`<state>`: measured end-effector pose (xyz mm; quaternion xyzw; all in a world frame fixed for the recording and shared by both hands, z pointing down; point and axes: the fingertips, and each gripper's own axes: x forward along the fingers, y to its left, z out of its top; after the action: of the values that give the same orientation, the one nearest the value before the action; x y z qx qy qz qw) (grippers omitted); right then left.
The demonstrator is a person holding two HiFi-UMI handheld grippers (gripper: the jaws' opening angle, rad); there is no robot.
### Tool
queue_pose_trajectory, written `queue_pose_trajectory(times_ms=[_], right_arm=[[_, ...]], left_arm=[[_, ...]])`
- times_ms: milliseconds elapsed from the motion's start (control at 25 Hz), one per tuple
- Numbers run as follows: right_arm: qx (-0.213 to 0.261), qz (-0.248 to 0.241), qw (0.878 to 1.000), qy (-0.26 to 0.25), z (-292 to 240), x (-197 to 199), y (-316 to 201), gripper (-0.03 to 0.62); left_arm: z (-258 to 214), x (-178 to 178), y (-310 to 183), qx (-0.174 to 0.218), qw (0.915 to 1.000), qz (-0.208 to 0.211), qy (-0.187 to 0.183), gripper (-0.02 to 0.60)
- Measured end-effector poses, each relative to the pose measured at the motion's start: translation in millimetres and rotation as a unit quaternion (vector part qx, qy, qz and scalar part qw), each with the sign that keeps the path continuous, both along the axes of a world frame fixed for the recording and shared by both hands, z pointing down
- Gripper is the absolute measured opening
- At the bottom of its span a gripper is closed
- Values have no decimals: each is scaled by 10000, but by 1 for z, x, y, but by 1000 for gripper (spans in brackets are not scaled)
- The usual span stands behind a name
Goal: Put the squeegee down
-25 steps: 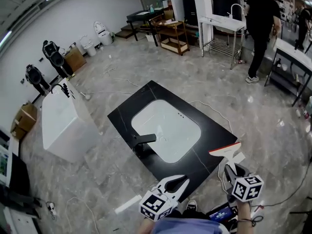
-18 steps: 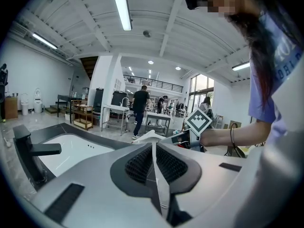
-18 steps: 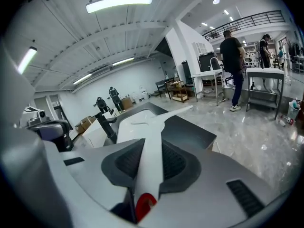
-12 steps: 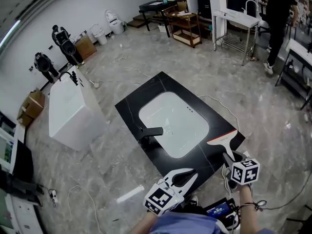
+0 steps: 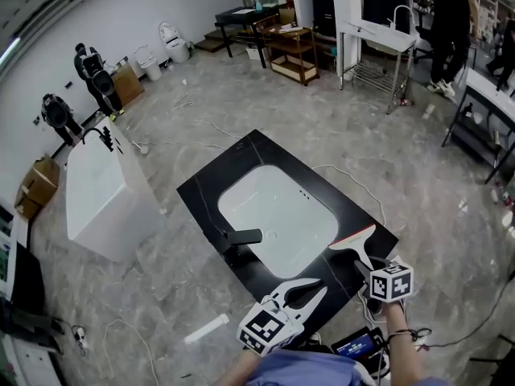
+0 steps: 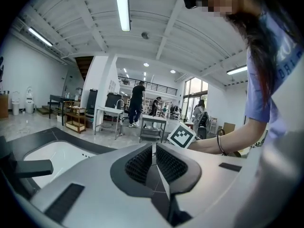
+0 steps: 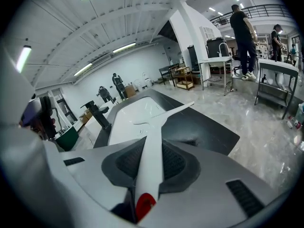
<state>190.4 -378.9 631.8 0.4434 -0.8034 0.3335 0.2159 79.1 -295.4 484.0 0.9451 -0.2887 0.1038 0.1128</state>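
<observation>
The squeegee (image 5: pixel 355 243) is white with a red-edged blade and a red cap on its handle end. My right gripper (image 5: pixel 366 270) is shut on its handle, and the blade hangs low over the near right corner of the black countertop (image 5: pixel 211 186). In the right gripper view the handle (image 7: pixel 152 160) runs between the pads, with the blade (image 7: pixel 167 113) pointing toward the white basin (image 7: pixel 128 115). My left gripper (image 5: pixel 315 288) hovers at the counter's near edge, shut with nothing in it; its pads (image 6: pixel 142 161) stand together.
The countertop lies on the floor with a white basin (image 5: pixel 278 211) and a black faucet (image 5: pixel 240 238). A white pedestal unit (image 5: pixel 96 199) stands to the left. A white tube (image 5: pixel 205 328) and cables lie on the floor. Metal tables and a person (image 5: pixel 451 22) are at the back right.
My right gripper has sunk and moved left with the squeegee, bringing the blade lower over the counter's corner. The left gripper has shifted slightly forward.
</observation>
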Motion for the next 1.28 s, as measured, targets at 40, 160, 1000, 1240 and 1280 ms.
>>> queue_pose_trajectory(times_ms=[40, 160, 1000, 1240, 1280], right_arm=[[-47, -10, 10000, 40, 3, 0, -1, 90], [-177, -63, 9997, 125, 15, -4, -6, 89], [-259, -227, 9883, 1484, 68, -2, -35, 89], [-285, -344, 9791, 1987, 73, 5, -28, 163], [-320, -302, 9803, 1923, 73, 5, -27, 195]], left_arm=[[0, 0, -4, -9, 10000, 43, 0, 37], [0, 0, -14, -22, 9999, 140, 26, 37], [23, -29, -47, -351, 9990, 256, 86, 37], [26, -31, -46, -371, 9989, 269, 93, 37], [26, -31, -45, -372, 9989, 269, 93, 37]])
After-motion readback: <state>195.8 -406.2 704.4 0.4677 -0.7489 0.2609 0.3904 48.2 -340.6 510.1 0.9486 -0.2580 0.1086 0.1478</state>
